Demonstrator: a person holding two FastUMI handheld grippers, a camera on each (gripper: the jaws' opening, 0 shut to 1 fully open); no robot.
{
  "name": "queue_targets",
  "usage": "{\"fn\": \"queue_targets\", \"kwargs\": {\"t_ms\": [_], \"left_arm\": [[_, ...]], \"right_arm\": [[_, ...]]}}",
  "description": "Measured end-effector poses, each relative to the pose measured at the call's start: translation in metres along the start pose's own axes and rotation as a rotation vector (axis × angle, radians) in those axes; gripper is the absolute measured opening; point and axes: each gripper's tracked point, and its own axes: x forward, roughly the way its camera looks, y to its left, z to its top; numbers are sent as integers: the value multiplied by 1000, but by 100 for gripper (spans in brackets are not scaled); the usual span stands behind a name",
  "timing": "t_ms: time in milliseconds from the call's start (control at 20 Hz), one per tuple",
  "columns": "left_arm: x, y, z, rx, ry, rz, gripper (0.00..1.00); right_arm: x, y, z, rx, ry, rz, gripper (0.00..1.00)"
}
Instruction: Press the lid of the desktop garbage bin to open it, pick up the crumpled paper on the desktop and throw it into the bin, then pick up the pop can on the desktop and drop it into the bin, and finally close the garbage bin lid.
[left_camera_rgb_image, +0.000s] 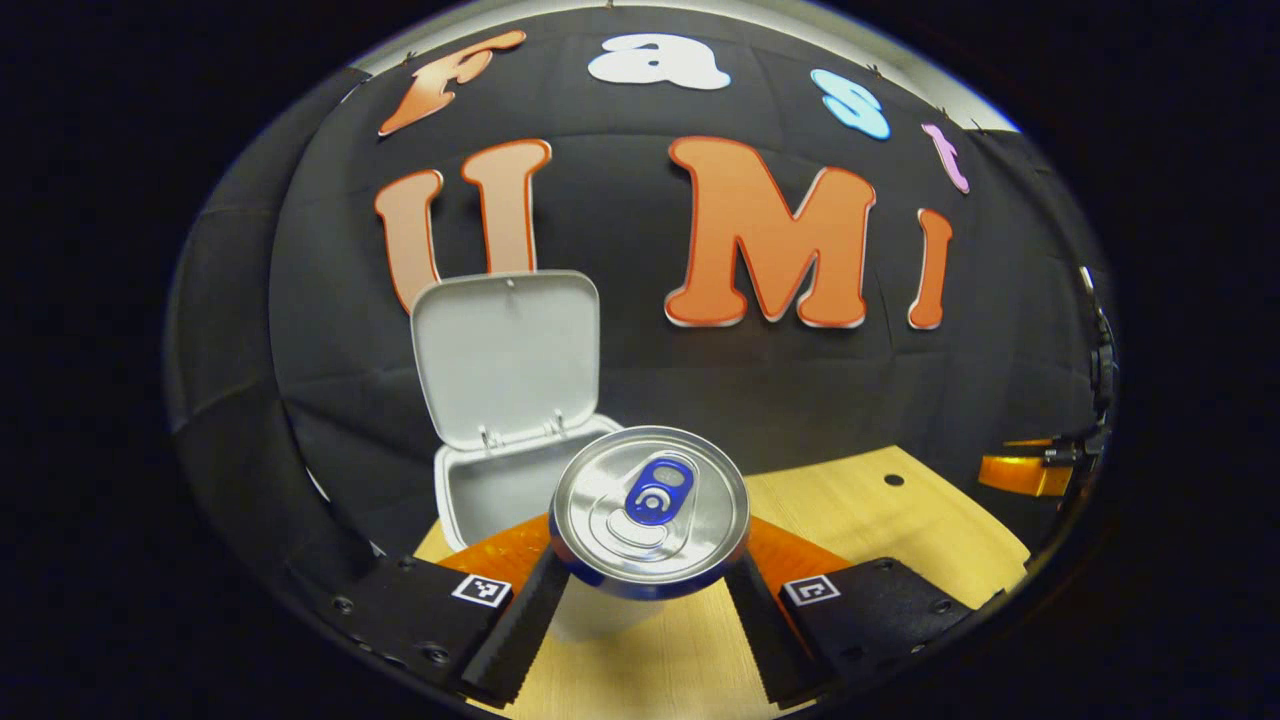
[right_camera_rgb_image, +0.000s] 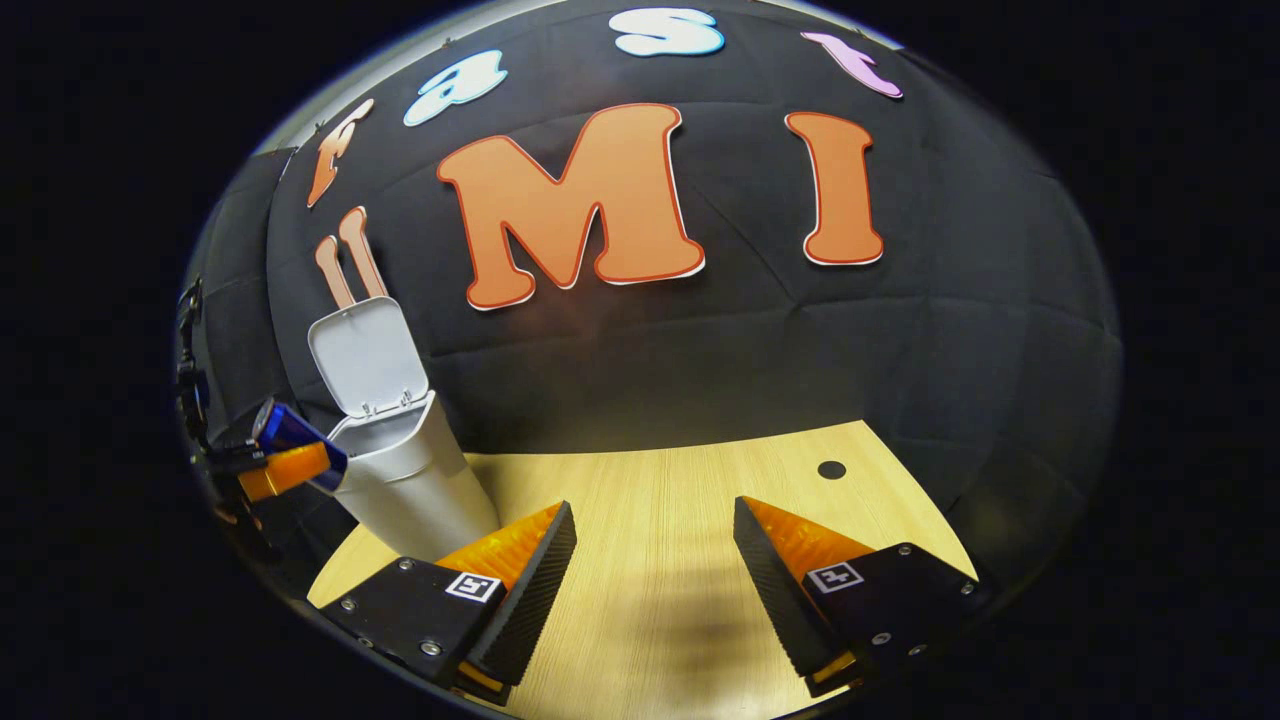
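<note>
On the wood desk (right_camera_rgb_image: 650, 560) by the black wall, we hold the can (left_camera_rgb_image: 650, 510) in the L gripper (left_camera_rgb_image: 648, 590), lifted beside the open bin (left_camera_rgb_image: 500, 480), approx. ready to drop; R gripper (right_camera_rgb_image: 655, 580) idles wide, w/ nothing.

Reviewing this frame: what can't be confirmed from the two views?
- Inside of the garbage bin: in the left gripper view the pop can covers much of the opening; in the right gripper view the rim hides it. Whether the crumpled paper is inside cannot be told.
- Can body below its top: hidden by its own top, left gripper view.
- Left hand-held gripper in the right gripper view: cut off at the edge.
</note>
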Motion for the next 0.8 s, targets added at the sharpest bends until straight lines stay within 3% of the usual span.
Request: {"fn": "queue_targets", "kwargs": {"t_ms": [200,400,650,800], "left_arm": [[34,39,32,-8,-21,48,83],[77,77,21,71,36,118,83],[97,67,-16,-56,116,67,84],[98,73,-14,-47,112,88,87]], "right_arm": [[0,1,3,7,-9,-4,95],[-3,-5,3,16,-12,-22,95],[-6,-17,-6,37,3,-56,95],[-6,-20,-10,56,14,-63,95]]}}
